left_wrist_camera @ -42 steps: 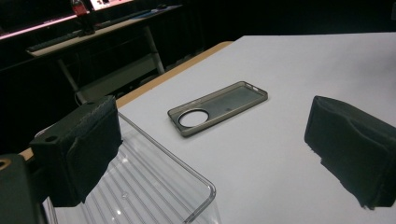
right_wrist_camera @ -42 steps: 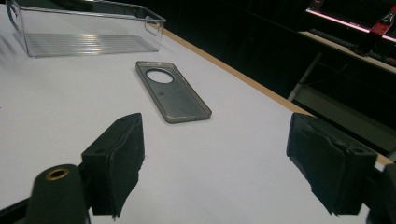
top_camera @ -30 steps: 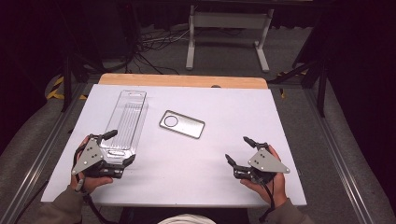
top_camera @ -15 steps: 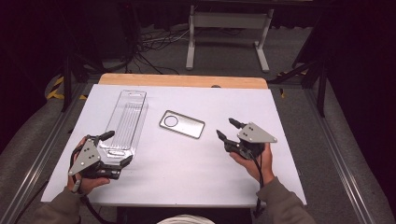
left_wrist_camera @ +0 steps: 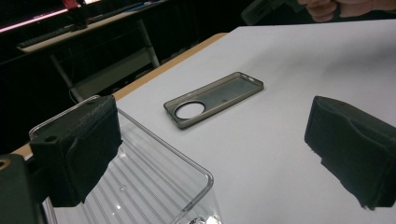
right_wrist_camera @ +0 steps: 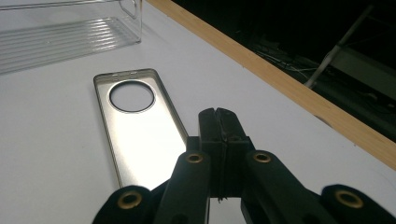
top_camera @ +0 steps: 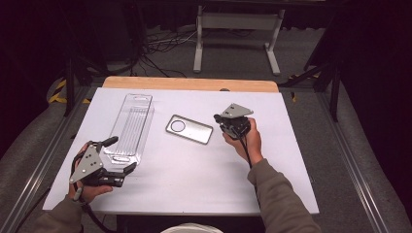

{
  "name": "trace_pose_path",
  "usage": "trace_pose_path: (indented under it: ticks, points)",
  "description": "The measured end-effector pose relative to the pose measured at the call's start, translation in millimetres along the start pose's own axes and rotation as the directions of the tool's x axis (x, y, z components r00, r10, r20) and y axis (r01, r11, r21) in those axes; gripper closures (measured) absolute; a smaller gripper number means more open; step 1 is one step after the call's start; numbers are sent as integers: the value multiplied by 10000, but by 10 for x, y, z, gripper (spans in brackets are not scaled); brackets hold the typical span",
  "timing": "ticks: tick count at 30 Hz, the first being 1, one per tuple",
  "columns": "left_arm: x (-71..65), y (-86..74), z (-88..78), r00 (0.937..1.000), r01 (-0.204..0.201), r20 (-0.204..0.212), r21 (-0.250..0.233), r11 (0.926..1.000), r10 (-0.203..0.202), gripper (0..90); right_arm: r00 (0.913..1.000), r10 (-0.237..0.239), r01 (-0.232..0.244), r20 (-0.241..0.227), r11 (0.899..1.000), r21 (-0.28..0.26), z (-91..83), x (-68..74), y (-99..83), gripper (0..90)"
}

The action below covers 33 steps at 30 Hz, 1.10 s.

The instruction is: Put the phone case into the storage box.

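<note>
Phone case [top_camera: 189, 129] lies flat mid-bench, right of clear tray [top_camera: 130, 127]. Right tool [right_wrist_camera: 218, 122], jaws together, empty, sits just beside the case's end. Left tool [left_wrist_camera: 212, 154], jaws apart, straddles the tray's near corner.

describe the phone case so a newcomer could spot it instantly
Start at the white table. Near its middle, right of the long clear plastic tray, lies the phone case: a flat, smoky-grey rectangle, the one item with a round camera cutout at one end.

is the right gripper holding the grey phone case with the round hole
No, the right gripper has its jaws pressed together on nothing, just beside the grey phone case lying flat on the table.
</note>
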<state>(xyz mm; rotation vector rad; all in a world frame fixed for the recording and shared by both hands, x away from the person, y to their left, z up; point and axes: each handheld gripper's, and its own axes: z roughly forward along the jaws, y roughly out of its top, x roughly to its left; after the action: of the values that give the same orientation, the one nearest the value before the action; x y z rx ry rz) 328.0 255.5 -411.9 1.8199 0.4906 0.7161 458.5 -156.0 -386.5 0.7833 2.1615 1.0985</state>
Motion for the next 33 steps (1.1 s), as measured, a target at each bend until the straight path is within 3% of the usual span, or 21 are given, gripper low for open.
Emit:
trace_pose_path:
  ticks: [7,14,20,33]
  points:
    - [31,-10,-24,9999,-95,-89,-10,10000,95,47,9996,269,-271,37,9961,839,395,-49,10,900]
    - [42,-31,-56,9998,171,-141,-50,9998,-171,49,9991,333,-373,260,9850,1684,735,-26,-95,900]
    - [56,-38,-71,9996,219,-169,-99,9997,-221,50,9986,399,-462,349,9777,2046,864,-19,-178,900]
    - [64,-55,-48,9998,189,-85,54,9998,-188,52,9980,602,-625,169,9661,2507,926,13,-238,900]
